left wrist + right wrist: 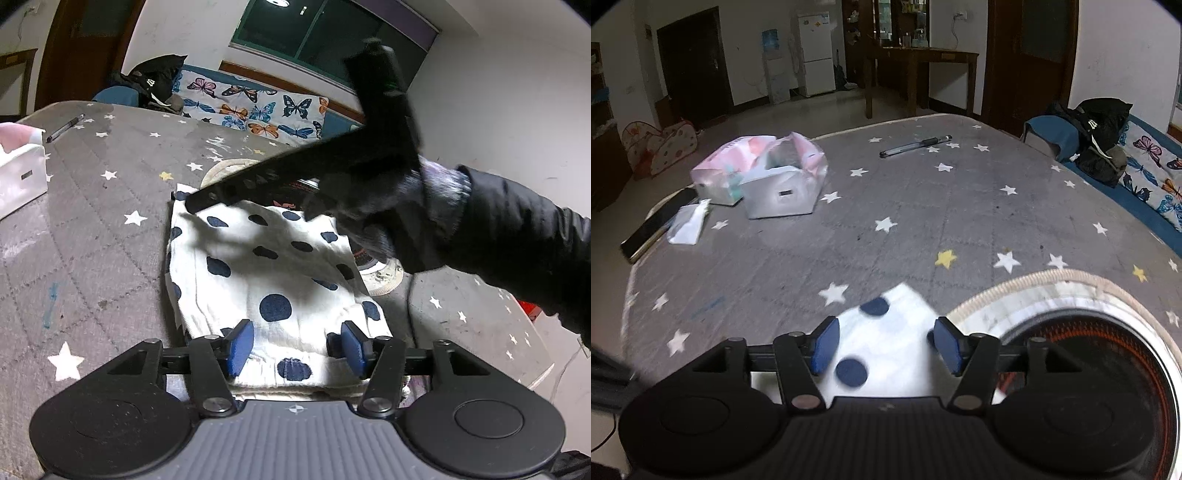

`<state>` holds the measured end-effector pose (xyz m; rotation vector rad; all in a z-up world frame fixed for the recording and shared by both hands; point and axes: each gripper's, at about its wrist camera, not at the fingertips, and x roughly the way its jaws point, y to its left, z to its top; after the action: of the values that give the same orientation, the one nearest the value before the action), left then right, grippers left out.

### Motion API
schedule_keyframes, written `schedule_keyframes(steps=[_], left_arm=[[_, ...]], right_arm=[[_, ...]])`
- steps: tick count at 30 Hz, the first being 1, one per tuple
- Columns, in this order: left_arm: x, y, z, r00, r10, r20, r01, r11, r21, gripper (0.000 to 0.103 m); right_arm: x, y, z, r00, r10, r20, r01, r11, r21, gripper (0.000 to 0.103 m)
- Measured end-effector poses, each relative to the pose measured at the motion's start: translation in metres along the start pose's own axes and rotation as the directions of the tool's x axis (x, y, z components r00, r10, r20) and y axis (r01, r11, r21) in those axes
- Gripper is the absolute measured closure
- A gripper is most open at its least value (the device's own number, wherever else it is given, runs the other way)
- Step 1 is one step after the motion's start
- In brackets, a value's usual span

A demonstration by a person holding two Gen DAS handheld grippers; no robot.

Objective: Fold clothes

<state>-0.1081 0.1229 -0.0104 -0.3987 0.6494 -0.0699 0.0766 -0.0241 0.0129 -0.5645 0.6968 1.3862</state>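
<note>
My left gripper (pixel 297 347) hangs low over the near end of the cloth (pixel 266 280), jaws spread wide with nothing between the blue pads (pixel 242 347), which look just clear of the fabric. The cloth is white with dark blue dots, folded into a narrow stack that lies on the grey starred table (pixel 92 221), its long side running away from me. Its far right part overlaps the rim of a round cooker (pixel 380 280) with a dark top.

My right gripper (pixel 882 349) is also released, pads apart, above a corner of the cloth (pixel 886 332) that points out toward the table (pixel 886 192); whether it touches the fabric I cannot tell. The cooker (pixel 1071 332) sits just to its right. From the left camera, the right gripper (pixel 207 201) shows as a blurred black bar reaching over the cloth's far end, held by a gloved hand (pixel 388 221) in a black sleeve.

Farther off on the table lie a pen (pixel 914 146), a white box (pixel 779 195) beside a pink-and-white bag (pixel 738 166), and a phone (pixel 653 229) at the left edge
</note>
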Motion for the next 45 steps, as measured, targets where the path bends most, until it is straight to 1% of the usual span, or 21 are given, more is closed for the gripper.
schedule_keyframes(steps=[1,3,5,6,9,10,14,16,20,21,24,26,27,32,36,40,45], left_arm=[[0.0,-0.001,0.0,1.0,0.002,0.001,-0.002,1.0,0.001,0.043],[0.0,-0.003,0.0,1.0,0.008,0.003,-0.008,1.0,0.002,0.041],[0.001,-0.005,-0.001,1.0,0.013,0.004,-0.013,1.0,0.006,0.037],[0.001,-0.007,-0.001,1.0,0.017,0.004,-0.017,1.0,0.01,0.035],[0.0,-0.012,-0.001,1.0,0.028,0.008,-0.028,0.999,0.021,0.027],[-0.001,-0.013,-0.001,0.999,0.032,0.01,-0.032,0.999,0.025,0.026],[-0.004,-0.017,-0.001,0.998,0.054,0.018,-0.054,0.998,0.033,0.019],[-0.006,-0.018,-0.001,0.998,0.065,0.021,-0.065,0.997,0.035,0.015],[-0.009,-0.019,-0.003,0.997,0.078,0.024,-0.079,0.996,0.043,0.011],[-0.01,-0.019,-0.003,0.996,0.081,0.025,-0.082,0.996,0.045,0.009],[-0.013,-0.021,-0.005,0.996,0.087,0.028,-0.088,0.995,0.053,0.004],[-0.016,-0.021,-0.006,0.996,0.087,0.032,-0.089,0.994,0.061,0.003],[-0.018,-0.021,-0.007,0.996,0.086,0.038,-0.089,0.994,0.066,0.0],[-0.029,-0.014,-0.01,0.994,0.098,0.05,-0.101,0.992,0.072,0.0],[-0.04,0.001,-0.009,0.988,0.138,0.072,-0.14,0.99,0.024,0.0],[-0.041,0.01,-0.003,0.982,0.167,0.087,-0.164,0.986,-0.037,0.0],[-0.029,0.01,0.001,0.981,0.183,0.065,-0.179,0.982,-0.059,0.0]], right_arm=[[-0.005,0.002,-0.004,1.0,0.005,0.003,-0.005,1.0,-0.001,0.034],[-0.016,0.006,-0.013,1.0,0.014,0.007,-0.014,1.0,-0.003,0.033],[-0.024,0.011,-0.022,1.0,0.021,0.007,-0.021,1.0,-0.001,0.027],[-0.027,0.012,-0.027,1.0,0.021,0.006,-0.021,1.0,0.0,0.022],[-0.035,0.017,-0.042,1.0,0.019,0.005,-0.019,1.0,0.007,0.02],[-0.037,0.016,-0.047,1.0,0.016,0.006,-0.016,1.0,0.016,0.018],[-0.045,0.015,-0.063,1.0,0.006,0.021,-0.007,0.999,0.049,0.015],[-0.049,0.016,-0.07,1.0,0.004,0.03,-0.006,0.998,0.059,0.01],[-0.056,0.019,-0.08,0.999,-0.005,0.042,0.003,0.998,0.063,0.004],[-0.058,0.021,-0.083,0.999,-0.015,0.04,0.013,0.998,0.062,0.0],[-0.063,0.023,-0.089,0.999,-0.025,0.047,0.021,0.997,0.079,0.0],[-0.066,0.024,-0.092,0.998,-0.027,0.054,0.022,0.996,0.087,0.0],[-0.068,0.025,-0.093,0.998,-0.03,0.058,0.024,0.996,0.089,0.0],[-0.075,0.021,-0.1,0.997,-0.04,0.073,0.032,0.994,0.109,0.0],[-0.082,0.026,-0.102,0.995,-0.032,0.095,0.022,0.994,0.107,0.0],[-0.089,0.046,-0.106,0.993,-0.036,0.113,0.03,0.998,0.05,0.0],[-0.096,0.062,-0.115,0.989,-0.061,0.132,0.061,0.998,0.007,0.0]])
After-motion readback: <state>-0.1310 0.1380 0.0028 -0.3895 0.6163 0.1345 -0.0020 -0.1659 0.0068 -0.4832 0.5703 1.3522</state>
